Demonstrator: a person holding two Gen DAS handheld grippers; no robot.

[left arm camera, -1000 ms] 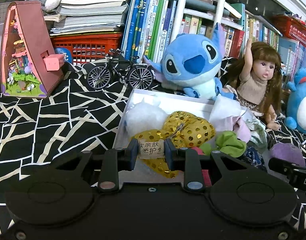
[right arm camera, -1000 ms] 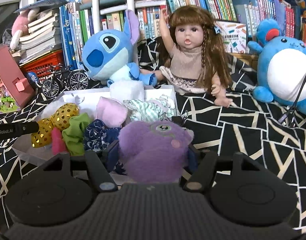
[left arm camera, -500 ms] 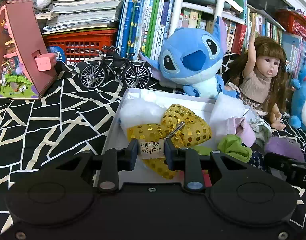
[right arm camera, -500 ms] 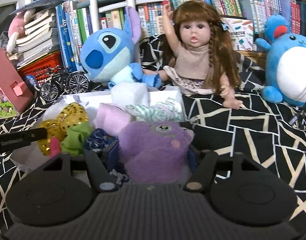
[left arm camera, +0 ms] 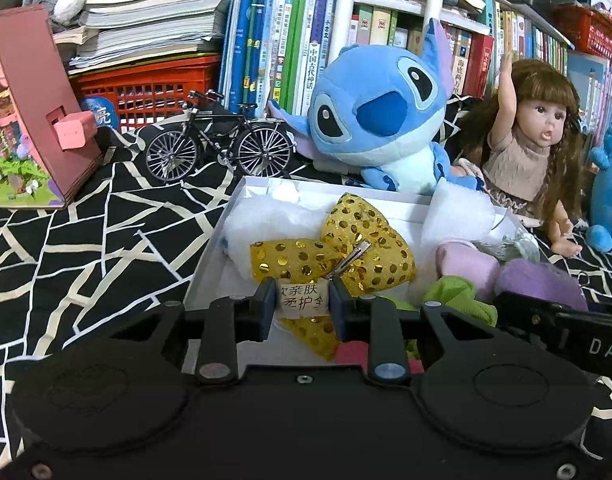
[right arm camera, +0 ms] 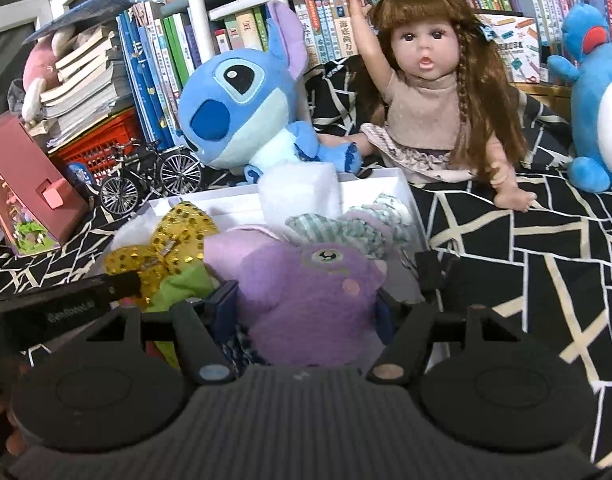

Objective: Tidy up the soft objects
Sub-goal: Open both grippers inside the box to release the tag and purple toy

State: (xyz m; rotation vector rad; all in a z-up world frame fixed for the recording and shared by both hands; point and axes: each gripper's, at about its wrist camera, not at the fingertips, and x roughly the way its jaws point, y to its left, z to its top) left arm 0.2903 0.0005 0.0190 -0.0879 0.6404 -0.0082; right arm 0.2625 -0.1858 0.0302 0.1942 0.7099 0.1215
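A white box (left arm camera: 242, 200) (right arm camera: 402, 188) on the black patterned cloth holds several soft things: a gold sequin bow (left arm camera: 362, 240) (right arm camera: 174, 232), white fluff (left arm camera: 246, 228), a pink piece (left arm camera: 466, 264), a green cloth (left arm camera: 454, 296) and a striped cloth (right arm camera: 346, 228). My left gripper (left arm camera: 302, 304) is shut on a small white packet with printed characters (left arm camera: 302, 300), held over the box's near part in front of the bow. My right gripper (right arm camera: 306, 312) is shut on a purple plush (right arm camera: 306, 292) (left arm camera: 538, 280) above the box's right side.
Behind the box sit a blue plush (left arm camera: 378, 120) (right arm camera: 242, 100), a doll (left arm camera: 534, 148) (right arm camera: 430, 92) and a blue-and-white plush (right arm camera: 598, 100). A model bicycle (left arm camera: 218, 140), a red crate (left arm camera: 142, 88), a pink model house (left arm camera: 26, 120) and bookshelves (left arm camera: 290, 40) stand at the back and left.
Both grippers have moved forward toward the box with their loads still gripped; the box and the toys behind it loom larger in both views.
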